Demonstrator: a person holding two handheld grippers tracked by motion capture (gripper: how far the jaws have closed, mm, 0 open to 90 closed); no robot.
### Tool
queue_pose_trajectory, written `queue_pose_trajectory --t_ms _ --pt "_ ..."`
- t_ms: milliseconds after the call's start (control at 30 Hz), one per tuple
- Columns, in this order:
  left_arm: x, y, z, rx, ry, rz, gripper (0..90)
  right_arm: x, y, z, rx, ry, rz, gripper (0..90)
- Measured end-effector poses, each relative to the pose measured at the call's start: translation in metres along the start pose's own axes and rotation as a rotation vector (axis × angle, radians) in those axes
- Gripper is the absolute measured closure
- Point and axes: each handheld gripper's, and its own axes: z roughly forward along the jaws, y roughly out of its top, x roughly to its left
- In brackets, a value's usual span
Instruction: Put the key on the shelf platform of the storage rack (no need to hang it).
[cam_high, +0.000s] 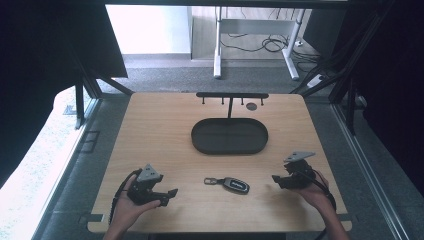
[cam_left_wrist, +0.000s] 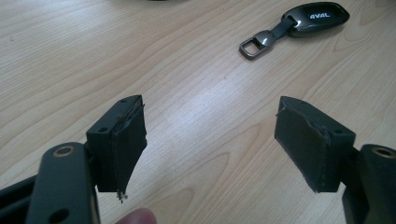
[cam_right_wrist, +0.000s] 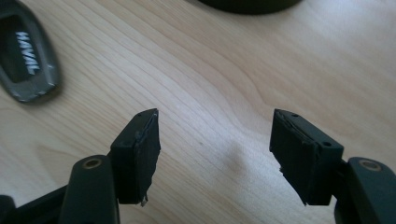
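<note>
A pale wooden counter (cam_high: 150, 130) is seen from above, and near its front edge a dark car key fob (cam_high: 236, 185) is laid flat, roughly midway between the two tools. A short strap with a metal loop (cam_high: 210, 181) is stretched out from the fob toward the left side.

The left gripper (cam_high: 170, 196) is held low at the front left, its jaws spread wide with bare wood between them. Nothing is pinched. In the left gripper view the gripper (cam_left_wrist: 210, 140) is pointed across the grain, and the key fob (cam_left_wrist: 315, 17) is seen well ahead and off to the right, loop end (cam_left_wrist: 254, 45) nearest.

The right gripper (cam_high: 278, 180) is held at the front right, angled inward toward the fob. Its jaws are parted just as widely and are closed on nothing. In the right gripper view the gripper (cam_right_wrist: 215, 149) is aimed over open wood, and the key fob (cam_right_wrist: 27, 58) is caught at the upper left corner, white lettering visible on its face.

Behind the fob, at the counter's middle, a dark oval tray (cam_high: 200, 142) is set, and a black hook rack (cam_high: 231, 95) is stood just beyond it at the far edge.
</note>
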Motion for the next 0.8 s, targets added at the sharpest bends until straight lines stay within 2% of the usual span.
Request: queue_pose_trajectory --t_ms 100,133,333,367,433,533,600,733,800 --pt "-0.001 0.0 0.0 0.0 -0.003 0.006 25.2 0.003 0.007 -0.005 0.006 0.003 -0.026 34.0" --pt "-0.002 0.001 0.0 -0.002 -0.005 0.007 25.2 0.008 0.017 -0.011 0.012 0.016 -0.049 34.1" --pt "-0.001 0.0 -0.001 -0.005 -0.005 0.005 25.2 0.02 0.035 -0.014 0.04 0.062 -0.097 34.8" --pt "0.0 0.0 -0.001 -0.006 -0.004 0.004 25.2 0.026 0.042 -0.013 0.059 0.081 -0.115 35.5" --pt "0.0 0.001 -0.001 -0.007 -0.005 0.005 25.2 0.028 0.045 -0.012 0.062 0.089 -0.124 35.6" --pt "0.0 0.001 -0.002 -0.009 -0.005 0.007 25.2 0.044 0.058 -0.006 0.093 0.126 -0.169 35.7" --pt "0.0 0.001 -0.003 -0.011 -0.004 0.004 25.2 0.047 0.061 -0.005 0.098 0.133 -0.175 35.7" --pt "0.001 0.001 -0.004 -0.01 -0.003 0.007 25.2 0.066 0.074 0.006 0.148 0.172 -0.228 35.5" --pt "0.002 0.0 -0.004 -0.012 -0.002 0.002 25.2 0.069 0.076 0.008 0.154 0.175 -0.242 35.5"
